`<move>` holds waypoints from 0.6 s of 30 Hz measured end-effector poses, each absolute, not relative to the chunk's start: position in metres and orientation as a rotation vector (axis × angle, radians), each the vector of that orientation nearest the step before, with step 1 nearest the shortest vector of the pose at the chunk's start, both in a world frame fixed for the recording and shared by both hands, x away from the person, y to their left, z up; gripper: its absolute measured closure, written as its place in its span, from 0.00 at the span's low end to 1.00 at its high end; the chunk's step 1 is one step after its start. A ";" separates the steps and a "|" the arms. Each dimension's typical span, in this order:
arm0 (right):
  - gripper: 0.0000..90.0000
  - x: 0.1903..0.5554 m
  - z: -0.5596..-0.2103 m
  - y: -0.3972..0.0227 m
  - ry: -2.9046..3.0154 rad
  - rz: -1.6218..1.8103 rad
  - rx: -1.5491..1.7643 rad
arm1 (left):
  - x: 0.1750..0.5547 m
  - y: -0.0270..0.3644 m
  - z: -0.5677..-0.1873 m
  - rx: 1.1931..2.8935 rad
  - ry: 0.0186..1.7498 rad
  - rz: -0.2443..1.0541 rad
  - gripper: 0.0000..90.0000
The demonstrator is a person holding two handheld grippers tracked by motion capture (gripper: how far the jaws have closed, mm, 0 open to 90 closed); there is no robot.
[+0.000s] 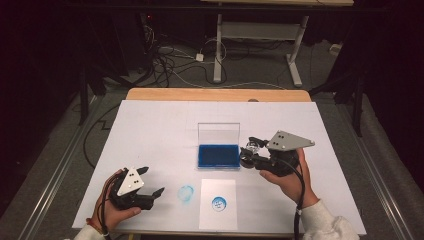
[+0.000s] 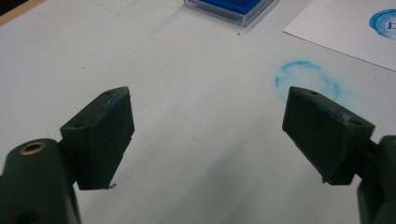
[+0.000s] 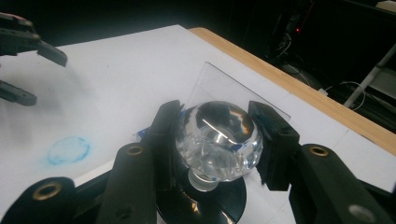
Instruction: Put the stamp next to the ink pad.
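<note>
My right gripper (image 1: pixel 248 154) clamps the clear-knobbed stamp (image 3: pixel 218 140) upright just beside the open ink pad (image 1: pixel 218 155), nearer than my left gripper (image 1: pixel 151 181), which stands open and empty.

High view above the table (image 1: pixel 150 120), facing forward and down — both gripper views close, sharing the blue smudge (image 2: pixel 306 81).

Looking along our left gripper (image 2: pixel 208 135), we saw its two dark jaws standing wide apart with nothing between them, low over the white table cover (image 2: pixel 187 70). A smudged blue ring (image 2: pixel 306 81) marked the cover just beyond the right-hand jaw. Farther off lay a white sheet (image 2: pixel 345 28) bearing a blue stamp print (image 2: pixel 385 23), and beside it the blue ink pad (image 2: pixel 231 7) in its clear case.
</note>
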State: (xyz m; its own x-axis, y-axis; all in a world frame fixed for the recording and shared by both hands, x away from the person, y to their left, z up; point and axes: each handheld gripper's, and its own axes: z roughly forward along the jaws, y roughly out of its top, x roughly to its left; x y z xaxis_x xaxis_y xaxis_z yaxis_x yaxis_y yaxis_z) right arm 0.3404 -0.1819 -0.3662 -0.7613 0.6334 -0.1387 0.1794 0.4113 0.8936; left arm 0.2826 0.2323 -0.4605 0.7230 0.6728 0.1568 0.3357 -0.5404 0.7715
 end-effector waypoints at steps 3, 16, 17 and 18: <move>0.63 0.348 -0.367 -0.181 2.219 1.287 0.697 | 0.283 0.231 -0.461 2.181 0.749 0.571 0.18; 0.63 0.378 -0.381 -0.187 2.229 1.192 0.788 | 0.286 0.227 -0.462 2.194 0.738 0.565 0.18; 0.63 0.381 -0.383 -0.187 2.229 1.190 0.804 | 0.286 0.227 -0.463 2.195 0.738 0.560 0.18; 0.63 0.383 -0.386 -0.188 2.230 1.186 0.814 | 0.286 0.226 -0.463 2.197 0.738 0.558 0.18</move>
